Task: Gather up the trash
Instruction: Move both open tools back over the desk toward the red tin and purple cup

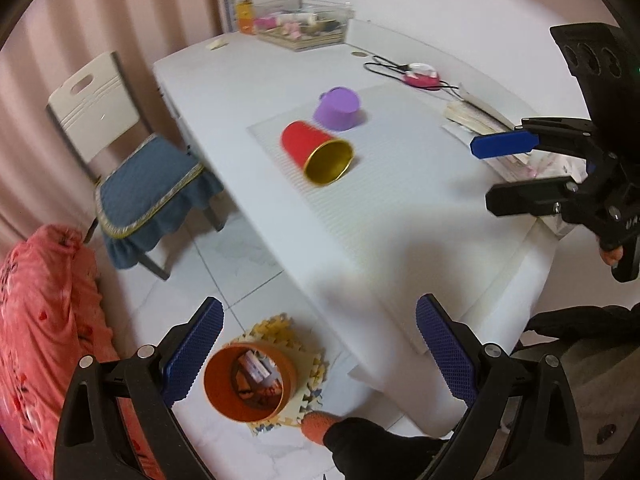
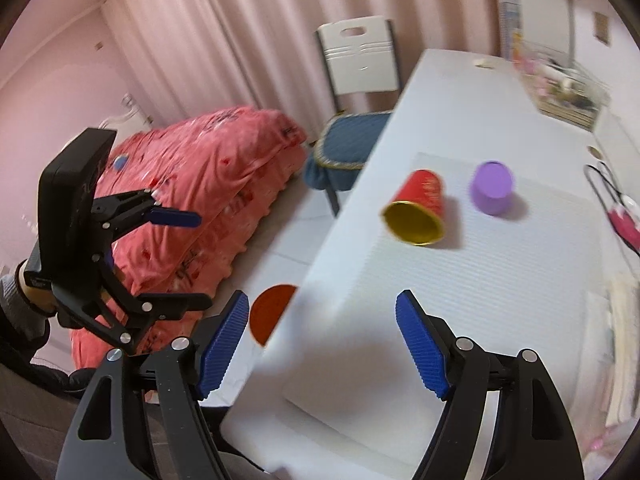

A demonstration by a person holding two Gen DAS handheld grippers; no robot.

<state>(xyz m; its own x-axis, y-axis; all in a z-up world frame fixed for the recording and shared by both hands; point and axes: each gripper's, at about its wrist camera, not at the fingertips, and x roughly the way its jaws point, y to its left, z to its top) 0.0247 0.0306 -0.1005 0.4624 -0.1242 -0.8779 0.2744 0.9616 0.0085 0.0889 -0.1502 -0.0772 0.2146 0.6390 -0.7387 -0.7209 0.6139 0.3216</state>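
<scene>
Both grippers, left (image 1: 318,344) and right (image 2: 322,344), gape empty above table (image 1: 400,208).

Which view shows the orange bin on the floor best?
The left wrist view: the orange bin sits whole on a foam mat, its open mouth showing scraps inside. In the right wrist view only part of its rim shows, the table edge hiding the rest.
</scene>
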